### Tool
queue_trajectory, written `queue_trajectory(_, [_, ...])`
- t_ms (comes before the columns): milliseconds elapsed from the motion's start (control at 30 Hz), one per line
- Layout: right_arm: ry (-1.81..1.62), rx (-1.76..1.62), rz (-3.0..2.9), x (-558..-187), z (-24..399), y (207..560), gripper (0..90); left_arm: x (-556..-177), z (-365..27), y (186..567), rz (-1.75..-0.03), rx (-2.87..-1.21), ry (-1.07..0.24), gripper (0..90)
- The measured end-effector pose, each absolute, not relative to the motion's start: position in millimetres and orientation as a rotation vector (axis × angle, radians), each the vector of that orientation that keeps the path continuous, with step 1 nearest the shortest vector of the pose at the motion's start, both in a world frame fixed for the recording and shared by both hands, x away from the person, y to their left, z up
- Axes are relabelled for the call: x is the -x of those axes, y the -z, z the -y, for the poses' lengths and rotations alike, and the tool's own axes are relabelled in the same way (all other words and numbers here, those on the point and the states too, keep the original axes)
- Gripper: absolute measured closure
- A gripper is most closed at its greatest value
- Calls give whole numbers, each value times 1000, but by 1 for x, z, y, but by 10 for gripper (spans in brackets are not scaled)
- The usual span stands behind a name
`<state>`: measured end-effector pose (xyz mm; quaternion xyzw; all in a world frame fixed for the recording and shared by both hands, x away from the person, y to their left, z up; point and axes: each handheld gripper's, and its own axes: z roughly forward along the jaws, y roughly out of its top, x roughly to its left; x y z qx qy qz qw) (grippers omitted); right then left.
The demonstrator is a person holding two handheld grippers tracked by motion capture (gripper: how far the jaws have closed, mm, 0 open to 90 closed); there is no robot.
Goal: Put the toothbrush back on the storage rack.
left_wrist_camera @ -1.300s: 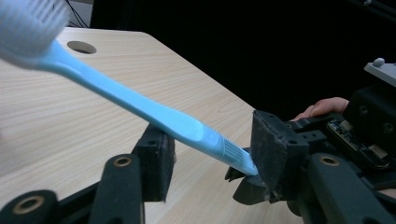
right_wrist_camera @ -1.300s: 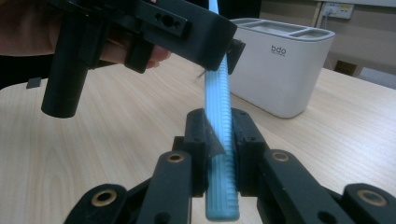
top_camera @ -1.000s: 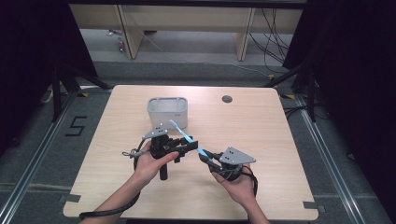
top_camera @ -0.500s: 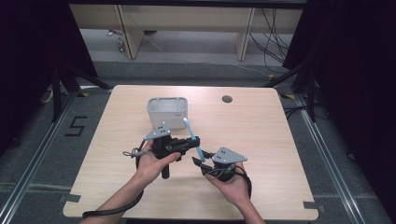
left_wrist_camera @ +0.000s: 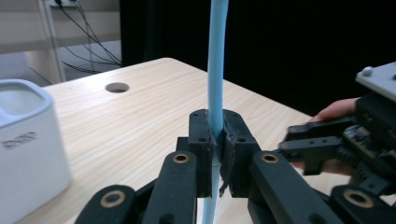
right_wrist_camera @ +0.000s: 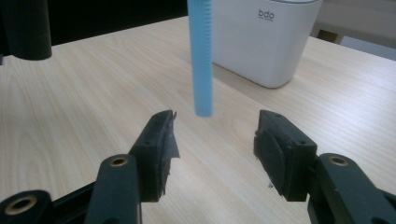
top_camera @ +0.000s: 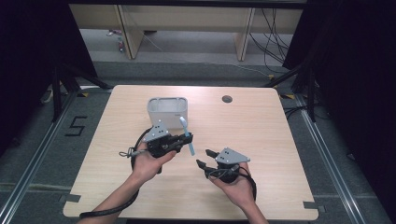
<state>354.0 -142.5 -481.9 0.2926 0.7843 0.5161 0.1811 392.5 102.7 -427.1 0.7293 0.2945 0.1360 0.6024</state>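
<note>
- Since the earlier frames the right hand-held gripper (top_camera: 202,157) has let go and drawn back — its jaws stand apart.
- The left hand-held gripper (top_camera: 185,140) clamps the slim light-blue plastic toothbrush (top_camera: 187,136) upright above the desk (top_camera: 271,135).
- Handover looks done — putting it in the white plastic holder (top_camera: 167,111) probably remains.

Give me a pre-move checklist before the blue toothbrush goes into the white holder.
1. Left gripper shut on the blue toothbrush: ok.
2. Right gripper open and off the toothbrush: ok.
3. White holder upright on the table: ok.
4. Holder's top opening free of anything: cannot tell.
5. Toothbrush already above the holder: not ok, it is beside it, on the near side.
</note>
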Motion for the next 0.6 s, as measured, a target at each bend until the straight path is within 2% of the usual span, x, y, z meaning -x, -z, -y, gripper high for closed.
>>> queue_trajectory(167, [-1423, -833, -2187, -353, 152, 483, 471, -394, -110, 426, -684, -1702, -385, 835])
queue_trajectory(600, [-1449, -866, -2142, -347, 163, 485, 477, -401, -129, 424, -733, -1683, -459, 834])
